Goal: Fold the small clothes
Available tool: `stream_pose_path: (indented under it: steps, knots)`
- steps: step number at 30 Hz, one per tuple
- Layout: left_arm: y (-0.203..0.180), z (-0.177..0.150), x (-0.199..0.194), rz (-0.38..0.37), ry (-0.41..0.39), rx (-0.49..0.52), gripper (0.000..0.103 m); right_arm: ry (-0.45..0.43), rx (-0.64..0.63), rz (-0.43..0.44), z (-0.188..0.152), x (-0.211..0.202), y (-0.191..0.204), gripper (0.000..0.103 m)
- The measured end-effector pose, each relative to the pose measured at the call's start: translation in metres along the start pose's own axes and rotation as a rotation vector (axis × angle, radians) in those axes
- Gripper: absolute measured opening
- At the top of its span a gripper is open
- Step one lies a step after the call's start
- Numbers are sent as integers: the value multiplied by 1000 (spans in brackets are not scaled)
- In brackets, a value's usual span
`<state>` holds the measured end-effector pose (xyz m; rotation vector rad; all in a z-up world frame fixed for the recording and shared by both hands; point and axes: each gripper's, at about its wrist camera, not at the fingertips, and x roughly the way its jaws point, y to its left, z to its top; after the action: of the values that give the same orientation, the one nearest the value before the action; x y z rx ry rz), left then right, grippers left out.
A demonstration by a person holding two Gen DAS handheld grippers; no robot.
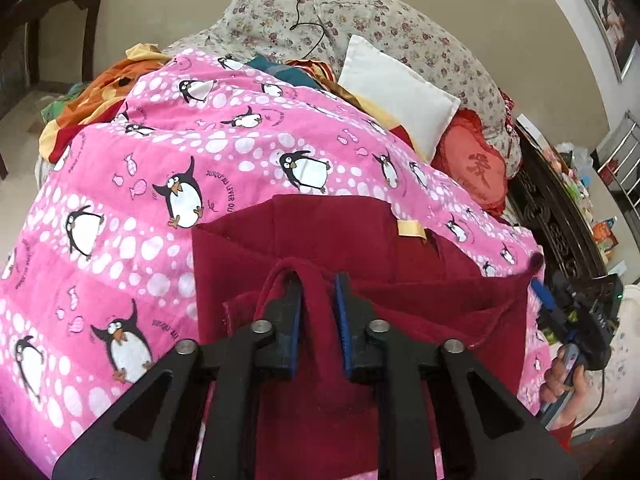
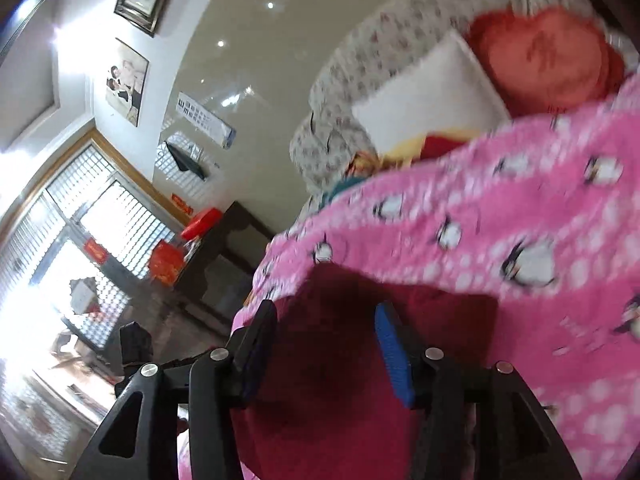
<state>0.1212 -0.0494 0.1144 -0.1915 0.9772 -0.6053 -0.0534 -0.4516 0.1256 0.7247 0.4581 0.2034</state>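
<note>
Maroon garment (image 1: 332,236) fold pinched in left claw (image 1: 318,280).

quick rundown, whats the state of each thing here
left gripper: shut on a raised fold of the dark red garment
right gripper: open, dark red garment between its fingers
dark red garment: partly folded on the pink penguin blanket
pink penguin blanket: spread flat
white pillow: leaning on the floral sofa back
red cushion: lying beside it
</note>
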Motion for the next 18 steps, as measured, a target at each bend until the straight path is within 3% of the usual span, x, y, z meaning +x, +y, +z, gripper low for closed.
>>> stream_pose_path:
  steps: [1, 3, 5, 8, 11, 15, 18]
  knots:
    - [-1, 1, -7, 28, -25, 9, 36, -1, -33, 8, -2, -5, 9, 50]
    - [-3, 0, -25, 77, -113, 4, 70, 29, -111, -32, -8, -8, 26, 50]
    - [3, 0, -42, 56, -205, -44, 81, 56, -166, -47, -18, -4, 37, 50]
    - [2, -4, -43, 22, -165, -51, 81, 158, -235, -101, -40, 27, 48, 50]
    - [-9, -14, -35, 36, -157, -1, 81, 224, -279, -206, -59, 54, 42, 50]
    - [-21, -18, 1, 110, -107, 52, 81, 223, -296, -380, -55, 87, 23, 50]
    - [-13, -13, 35, 169, -77, 31, 81, 216, -282, -428, -39, 110, 5, 50]
